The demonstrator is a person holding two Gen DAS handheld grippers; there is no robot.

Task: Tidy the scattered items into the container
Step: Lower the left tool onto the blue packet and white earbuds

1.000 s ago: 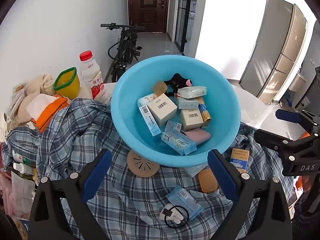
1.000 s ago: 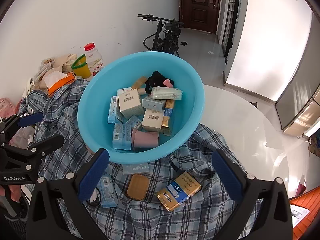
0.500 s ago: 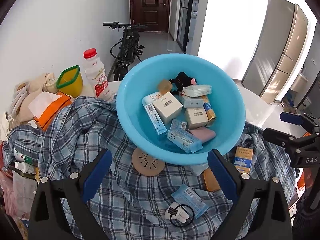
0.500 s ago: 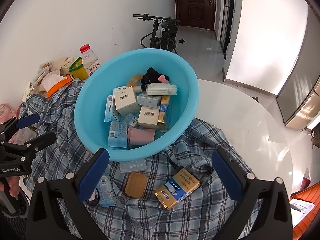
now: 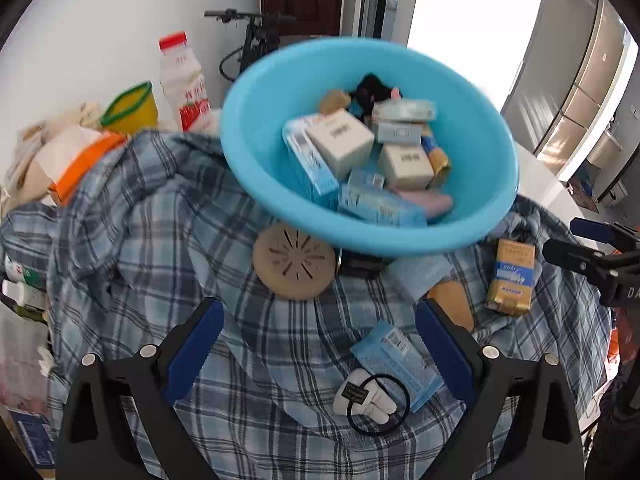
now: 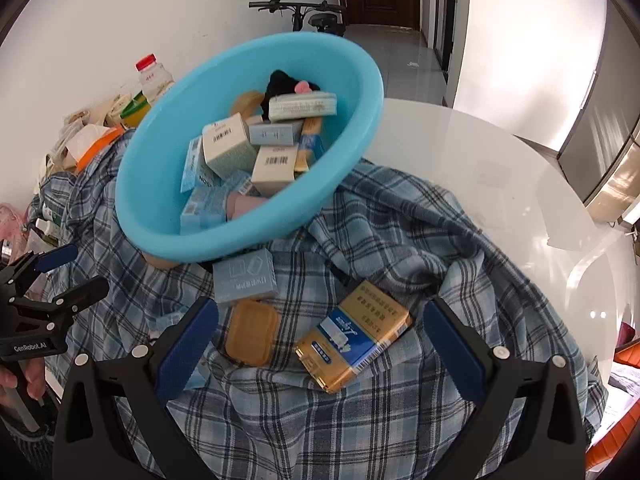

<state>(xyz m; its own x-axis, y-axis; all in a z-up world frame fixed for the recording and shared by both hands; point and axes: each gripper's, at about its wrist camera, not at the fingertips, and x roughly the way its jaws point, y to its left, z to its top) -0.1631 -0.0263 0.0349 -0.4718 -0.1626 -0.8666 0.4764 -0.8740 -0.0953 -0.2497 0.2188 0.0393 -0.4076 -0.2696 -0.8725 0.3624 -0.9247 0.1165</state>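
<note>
A blue basin [image 5: 256, 160] [image 6: 160, 184] holding several small boxes sits on a plaid cloth [image 5: 140, 232] [image 6: 400, 240]. Loose on the cloth: a round tan disc [image 5: 294, 262], a light blue packet [image 5: 400, 364], a white item with a black hair tie [image 5: 372, 402], a gold and blue box [image 5: 512, 280] [image 6: 354, 336], a tan soap-shaped case [image 6: 251, 332], and a pale blue box [image 6: 245, 277]. My left gripper [image 5: 316, 344] is open and empty above the cloth in front of the basin. My right gripper [image 6: 320, 348] is open and empty over the case and gold box.
A red-capped bottle [image 5: 184, 84], a yellow cup [image 5: 130, 110] and an orange-and-white pack [image 5: 84, 160] stand left of the basin. The white round table [image 6: 500, 184] shows bare to the right. A bicycle [image 5: 256, 40] and door lie beyond.
Both grippers have moved closer and lower toward the cloth in front of the basin. The loose items look larger. Nothing was taken hold of.
</note>
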